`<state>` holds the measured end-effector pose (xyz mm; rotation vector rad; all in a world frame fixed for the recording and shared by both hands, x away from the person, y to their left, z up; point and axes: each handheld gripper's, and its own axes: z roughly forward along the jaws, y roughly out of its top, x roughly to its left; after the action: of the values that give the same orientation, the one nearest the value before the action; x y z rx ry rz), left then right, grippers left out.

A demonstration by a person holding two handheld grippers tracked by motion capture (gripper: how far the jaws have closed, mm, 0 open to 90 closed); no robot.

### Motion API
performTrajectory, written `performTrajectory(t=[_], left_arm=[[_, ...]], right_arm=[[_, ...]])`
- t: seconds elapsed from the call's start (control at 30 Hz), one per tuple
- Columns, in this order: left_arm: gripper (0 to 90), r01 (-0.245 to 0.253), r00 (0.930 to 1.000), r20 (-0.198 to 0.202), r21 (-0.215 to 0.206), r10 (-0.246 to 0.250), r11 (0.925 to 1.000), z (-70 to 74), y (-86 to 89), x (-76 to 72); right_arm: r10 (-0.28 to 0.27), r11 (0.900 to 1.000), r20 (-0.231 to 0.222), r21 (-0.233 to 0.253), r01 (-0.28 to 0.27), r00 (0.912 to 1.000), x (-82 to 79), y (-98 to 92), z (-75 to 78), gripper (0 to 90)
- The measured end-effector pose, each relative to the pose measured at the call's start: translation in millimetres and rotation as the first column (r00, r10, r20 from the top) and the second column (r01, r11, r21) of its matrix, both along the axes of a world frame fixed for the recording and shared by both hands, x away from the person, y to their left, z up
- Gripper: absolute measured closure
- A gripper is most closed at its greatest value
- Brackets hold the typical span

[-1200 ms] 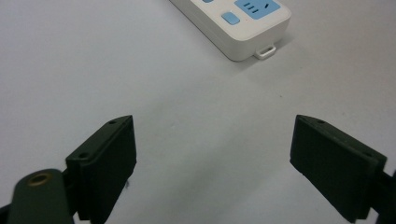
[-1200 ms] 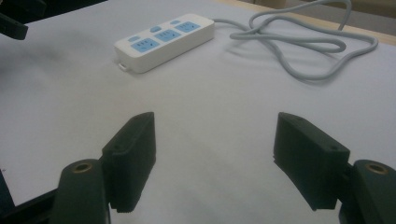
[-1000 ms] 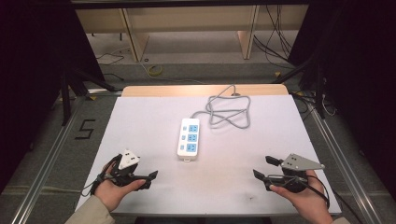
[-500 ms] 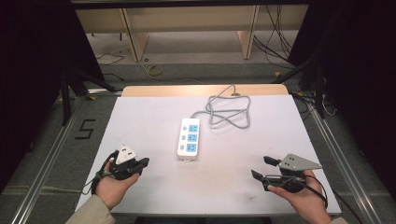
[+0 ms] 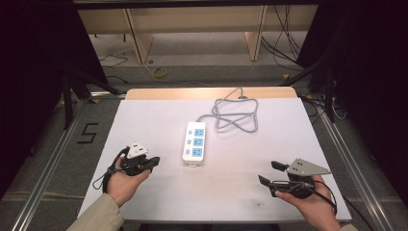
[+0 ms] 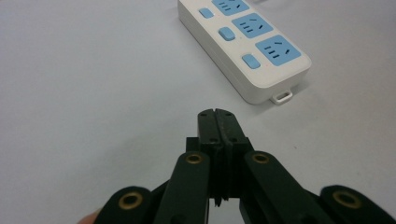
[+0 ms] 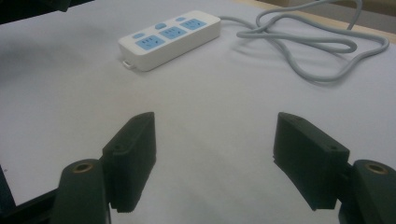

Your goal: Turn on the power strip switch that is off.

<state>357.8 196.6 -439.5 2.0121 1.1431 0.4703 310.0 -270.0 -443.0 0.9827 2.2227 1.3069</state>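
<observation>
text: "5" | on: floor point(image 5: 57, 144), left of table point(image 5: 144, 115); nothing else legible

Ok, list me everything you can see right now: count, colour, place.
power strip: one, white with three blue sockets and blue switches, middle of the table
cord: one, grey, looped behind the power strip, running off the far edge
table: one, white top with a wooden far edge
shelving: light wood, on the floor beyond the table
floor cables: several, dark, far right on the floor
left gripper: one, black, fingers shut on nothing, near left, pointing at the power strip
right gripper: one, black, fingers wide open, near right, over bare table
hands: two, each holding a gripper at the near edge
</observation>
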Motion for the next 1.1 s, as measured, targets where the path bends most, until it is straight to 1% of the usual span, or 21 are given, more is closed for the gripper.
performTrajectory(t=[0.07, 0.3, 0.73, 0.87, 0.93, 1.0, 1.03, 1.1], left_arm=[[89.6, -0.006, 1.0, -0.004, -0.011, 0.006, 0.9999, 0.6, 0.1, 2.5], [89.7, -0.006, 0.9999, -0.008, -0.02, 0.006, 0.9998, 3.2, -3.2, 10.2], [89.7, 0.017, 0.9998, -0.006, -0.016, -0.017, 0.9997, 6.5, -14.7, 23.8], [89.7, 0.036, 0.9992, 0.016, 0.011, -0.037, 0.9993, 8.4, -18.6, 26.9], [89.7, 0.042, 0.9989, 0.019, 0.018, -0.043, 0.999, 8.5, -20.1, 28.9], [89.7, 0.051, 0.9984, 0.024, 0.034, -0.052, 0.9981, 7.7, -22.2, 31.2], [89.7, 0.061, 0.9979, 0.02, 0.041, -0.061, 0.9973, 7.8, -22.9, 32.2], [89.7, 0.07, 0.9973, 0.021, 0.04, -0.071, 0.9968, 7.8, -25.2, 34.4]], right_arm=[[-0.001, 1.0, -0.002, 0.0, 0.001, 1.0, -0.4, 0.3, 0.3, 30.4], [0.001, 1.0, 0.0, -0.001, -0.001, 1.0, 0.2, 1.0, 0.4, 30.4], [0.002, 1.0, -0.002, 0.001, -0.002, 1.0, 0.9, 2.5, -0.1, 30.4], [0.005, 1.0, -0.001, 0.002, -0.005, 1.0, 1.0, 2.2, -0.5, 30.4], [0.006, 1.0, -0.002, -0.001, -0.006, 1.0, 1.2, 2.0, -0.7, 30.4], [0.003, 1.0, -0.003, 0.001, -0.003, 1.0, 1.3, 2.1, -0.6, 30.3], [0.002, 1.0, -0.004, 0.002, -0.002, 1.0, 1.5, 2.1, -0.6, 30.3], [0.005, 1.0, -0.004, 0.0, -0.005, 1.0, 1.9, 2.4, -1.0, 30.3]])
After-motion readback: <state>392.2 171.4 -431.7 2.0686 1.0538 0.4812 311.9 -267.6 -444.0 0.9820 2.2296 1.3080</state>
